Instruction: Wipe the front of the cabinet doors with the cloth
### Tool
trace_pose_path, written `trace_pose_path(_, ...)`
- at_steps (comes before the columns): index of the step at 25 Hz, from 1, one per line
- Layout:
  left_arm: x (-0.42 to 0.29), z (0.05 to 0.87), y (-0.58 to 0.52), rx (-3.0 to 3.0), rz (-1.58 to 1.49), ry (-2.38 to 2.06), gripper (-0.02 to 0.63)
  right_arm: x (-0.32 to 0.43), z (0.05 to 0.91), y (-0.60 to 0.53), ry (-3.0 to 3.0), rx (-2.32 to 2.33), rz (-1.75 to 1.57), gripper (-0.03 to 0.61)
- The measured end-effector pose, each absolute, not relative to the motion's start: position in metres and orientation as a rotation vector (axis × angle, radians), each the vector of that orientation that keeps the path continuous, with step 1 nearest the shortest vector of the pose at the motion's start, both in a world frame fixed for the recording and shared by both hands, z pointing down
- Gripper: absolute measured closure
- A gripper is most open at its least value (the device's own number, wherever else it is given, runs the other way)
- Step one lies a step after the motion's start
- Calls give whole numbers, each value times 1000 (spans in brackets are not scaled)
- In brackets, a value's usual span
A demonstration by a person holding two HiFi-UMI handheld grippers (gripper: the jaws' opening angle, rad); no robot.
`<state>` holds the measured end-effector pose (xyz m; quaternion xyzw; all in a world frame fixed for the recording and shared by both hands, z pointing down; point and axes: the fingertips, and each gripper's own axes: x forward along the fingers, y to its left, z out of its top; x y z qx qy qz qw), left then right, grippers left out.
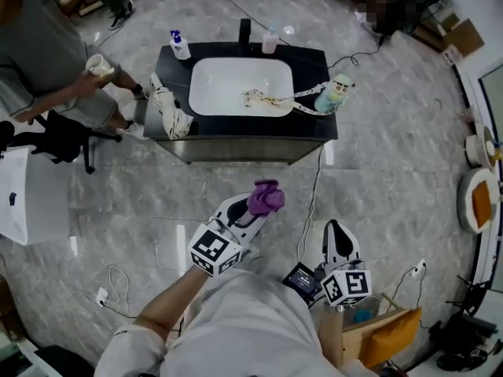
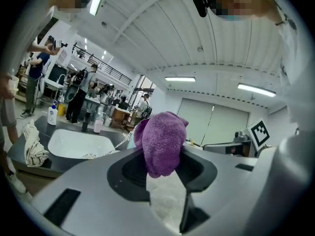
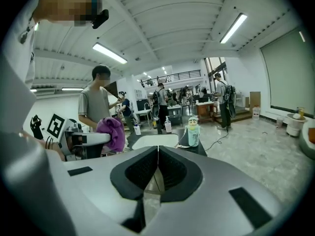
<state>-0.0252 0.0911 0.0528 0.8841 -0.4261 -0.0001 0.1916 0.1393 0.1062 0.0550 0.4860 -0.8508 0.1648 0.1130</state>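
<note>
1. Person's light shirt (image 1: 236, 320) filled the bottom of the head view, with both grippers just ahead of it over the grey marble floor (image 1: 157, 203).
2. Left gripper (image 1: 253, 213) had its jaws clamped on a bunched purple cloth (image 1: 266, 197). The left gripper view showed the cloth pinched between the dark pads and bulging above them.
3. Right gripper (image 1: 335, 230) held nothing. Its own view showed the jaws pressed together with only a thin seam between the pads.
4. Cabinet (image 1: 236, 149) stood ahead, well apart from the cloth, with bare floor between them. The cloth touched no door.
5. Only the head view showed the cabinet's dark front; both gripper views caught just the countertop and the white sink (image 1: 240, 85).
6. On the countertop were a crumpled rag (image 1: 169, 108) at the left edge, a blue-pump bottle (image 1: 180, 45) and a pink bottle (image 1: 270, 42) at the back, and a cartoon figure (image 1: 334, 93) at the right corner.
7. The right gripper view showed the left gripper and cloth side-on at its left, with a bystander (image 3: 96, 107) in a grey shirt behind them. In the head view the bystander stood by the cabinet's left end.
8. The left gripper view caught the right gripper's marker cube (image 2: 259, 132) at its right edge.
9. Ceiling strip lights (image 3: 110, 53) appeared only in the gripper views, while the floor cable (image 1: 310, 203) between the grippers was clear only from the head view.
</note>
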Motion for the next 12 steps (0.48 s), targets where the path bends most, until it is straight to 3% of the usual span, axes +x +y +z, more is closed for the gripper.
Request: trace_pose_path(12,-23,123,32,2410,165,-1165,471,167,128,38,-2409,1371,529,551)
